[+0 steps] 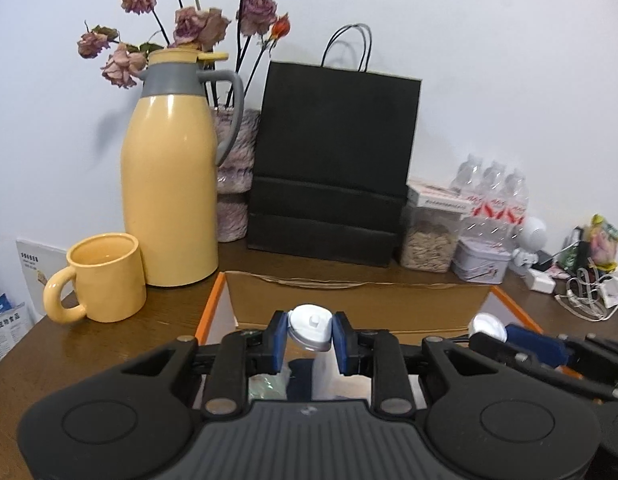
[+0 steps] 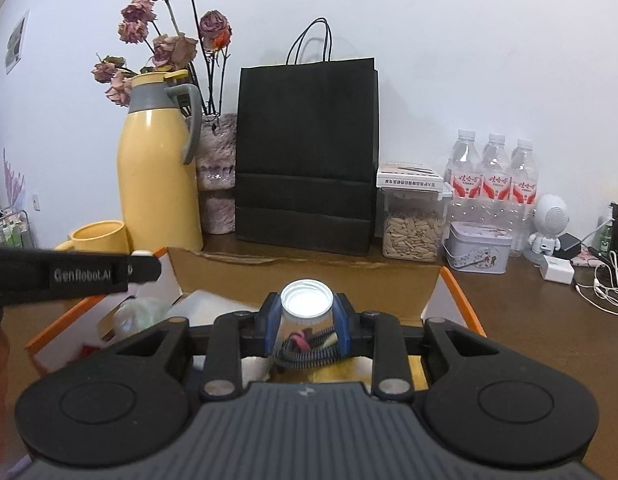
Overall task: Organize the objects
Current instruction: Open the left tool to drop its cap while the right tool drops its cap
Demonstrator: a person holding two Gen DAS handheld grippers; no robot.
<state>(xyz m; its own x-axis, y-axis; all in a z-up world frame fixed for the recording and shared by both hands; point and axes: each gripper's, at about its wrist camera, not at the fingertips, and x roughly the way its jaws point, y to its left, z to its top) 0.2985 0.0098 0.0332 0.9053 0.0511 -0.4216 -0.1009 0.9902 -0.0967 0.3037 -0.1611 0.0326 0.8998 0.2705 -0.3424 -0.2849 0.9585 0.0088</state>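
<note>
Over the open cardboard box (image 1: 357,300) with orange-edged flaps, both tools are loaded. Left gripper (image 1: 311,338): blue pads clamped on a white-capped bottle (image 1: 311,326), cap tilted toward the camera; body mostly hidden below, so contents not readable. Right gripper (image 2: 307,320): pads clamped on a clear jar (image 2: 307,322) with a white screw lid, coiled cords or hair ties visible inside. Both items are held above the box interior, side by side. Behind the box stand a yellow thermos (image 1: 169,184), yellow mug (image 1: 103,278) and black paper bag (image 1: 333,160).
</note>
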